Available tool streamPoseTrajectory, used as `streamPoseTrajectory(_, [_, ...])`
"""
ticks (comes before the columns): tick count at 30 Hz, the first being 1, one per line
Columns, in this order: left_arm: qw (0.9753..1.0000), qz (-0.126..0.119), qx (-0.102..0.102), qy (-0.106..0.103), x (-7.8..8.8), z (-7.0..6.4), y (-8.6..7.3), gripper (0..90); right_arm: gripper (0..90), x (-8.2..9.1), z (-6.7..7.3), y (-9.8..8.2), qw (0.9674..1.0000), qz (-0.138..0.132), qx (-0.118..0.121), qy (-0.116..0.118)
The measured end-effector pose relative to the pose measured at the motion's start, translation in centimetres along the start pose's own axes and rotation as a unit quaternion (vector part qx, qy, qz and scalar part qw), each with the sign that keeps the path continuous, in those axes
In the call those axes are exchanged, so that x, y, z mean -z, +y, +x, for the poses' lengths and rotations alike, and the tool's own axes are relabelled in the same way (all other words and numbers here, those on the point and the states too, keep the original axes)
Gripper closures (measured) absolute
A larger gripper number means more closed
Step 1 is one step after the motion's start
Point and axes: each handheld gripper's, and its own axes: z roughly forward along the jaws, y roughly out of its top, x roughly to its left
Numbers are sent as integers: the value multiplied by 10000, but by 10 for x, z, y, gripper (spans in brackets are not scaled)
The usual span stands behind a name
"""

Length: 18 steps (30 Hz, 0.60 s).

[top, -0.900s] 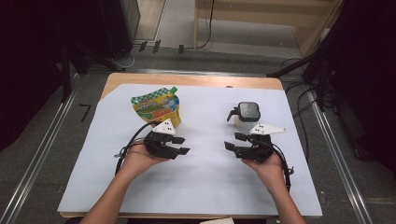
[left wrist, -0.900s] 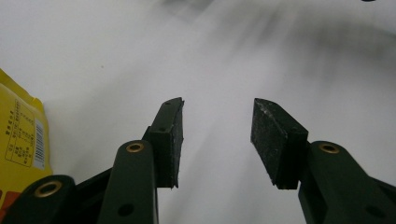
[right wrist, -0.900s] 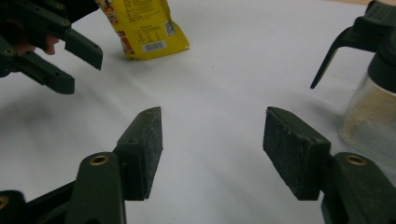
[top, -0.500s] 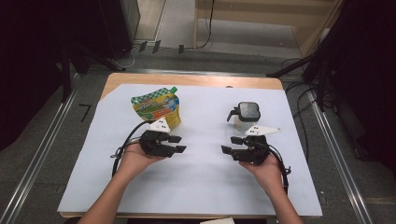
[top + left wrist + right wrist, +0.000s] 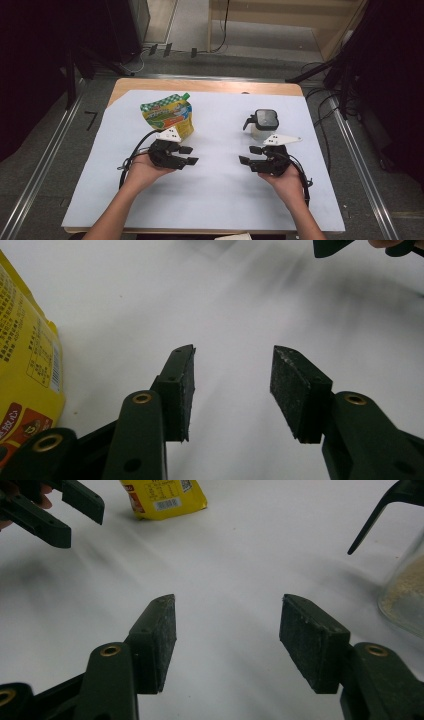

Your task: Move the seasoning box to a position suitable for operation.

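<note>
A yellow and green spouted pouch (image 5: 166, 116) stands at the back left of the white sheet (image 5: 215, 200). Its yellow side is at the left edge of the left gripper view (image 5: 25, 355). A glass jar (image 5: 263, 125) with a black lid and pale powder inside stands at the back right, also at the right edge of the right gripper view (image 5: 405, 595). My left gripper (image 5: 189, 155) (image 5: 232, 352) lies just in front of the pouch, pointing right, open and empty. My right gripper (image 5: 249, 154) (image 5: 227, 602) lies in front of the jar, pointing left, open and empty.
The sheet covers a wooden table (image 5: 210, 86) with its far edge bare. Metal rails (image 5: 50, 150) run along both sides on the floor. In each gripper view the other gripper's jaws appear at a top corner (image 5: 330, 246) (image 5: 55, 510). Bare sheet lies between the two grippers.
The left gripper has drifted slightly to the left, away from under the pouch. The right gripper has barely shifted. Pouch and jar have stayed in place.
</note>
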Motion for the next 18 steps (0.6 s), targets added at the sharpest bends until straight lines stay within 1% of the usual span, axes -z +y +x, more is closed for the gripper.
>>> streamPoseTrajectory(2, [10000,-35,-8,-35,1,0,0,515,406,0,0,0,10000,9,7,3])
streamPoseTrajectory(4, [10000,-52,53,-52,2,2,0,516,407,0,0,0,10000,15,6,11])
streamPoseTrajectory(9, [9998,-65,127,-109,3,4,0,505,406,0,0,0,10000,43,40,4])
streamPoseTrajectory(15, [9998,-155,103,-110,4,3,1,508,403,1,0,0,10000,-29,19,11])
streamPoseTrajectory(18, [9998,-128,85,-89,4,3,1,495,397,3,-2,0,10000,-71,-5,-16])
